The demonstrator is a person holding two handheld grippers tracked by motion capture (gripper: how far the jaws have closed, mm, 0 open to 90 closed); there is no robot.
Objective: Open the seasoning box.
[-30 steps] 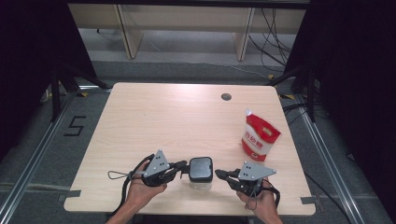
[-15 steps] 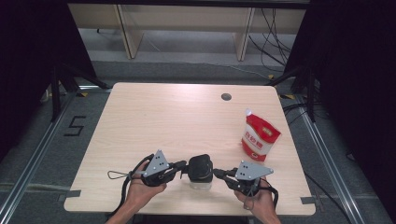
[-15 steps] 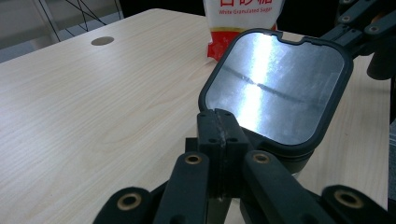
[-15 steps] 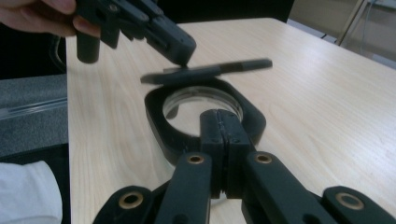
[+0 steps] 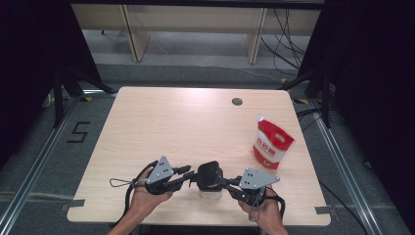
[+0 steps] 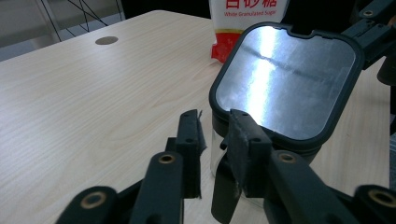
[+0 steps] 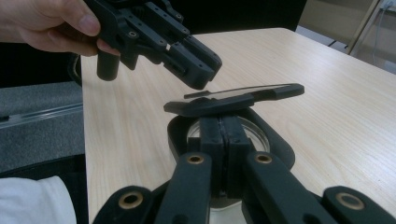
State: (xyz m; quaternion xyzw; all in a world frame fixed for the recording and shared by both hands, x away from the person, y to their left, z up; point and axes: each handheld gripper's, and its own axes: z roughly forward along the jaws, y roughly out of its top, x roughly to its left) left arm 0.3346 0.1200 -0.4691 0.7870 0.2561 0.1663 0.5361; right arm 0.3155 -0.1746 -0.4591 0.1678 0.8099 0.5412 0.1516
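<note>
1. The clear jar (image 5: pixel 209 188) stands near the table's (image 5: pixel 186 122) front edge, between both grippers.
2. The right gripper (image 7: pixel 223 135), jaws pressed together, holds the jar's black lid (image 7: pixel 233 100) raised and tilted.
3. The left gripper (image 6: pixel 215 135), its jaws just opening to a narrow gap, sits beside the jar, gripping nothing.
4. A red sugar bag (image 5: pixel 272 143) stands near the right edge.

- The left gripper (image 5: pixel 188 175) and the right gripper (image 5: pixel 226 185) are black, each topped by a grey three-cornered plate dotted with small dark screws.
- The jaws are flat black bars with brass-coloured rings at their pivots, seen in both gripper views.
- The left gripper's pads (image 6: pixel 189 140) are blocky, with small screw holes along their sides.
- A thin black cable loops out from each gripper across the table.
- A white sleeve (image 7: pixel 35 200) shows at the lower left of the right gripper view.
- Both forearms are bare in the high view.
</note>
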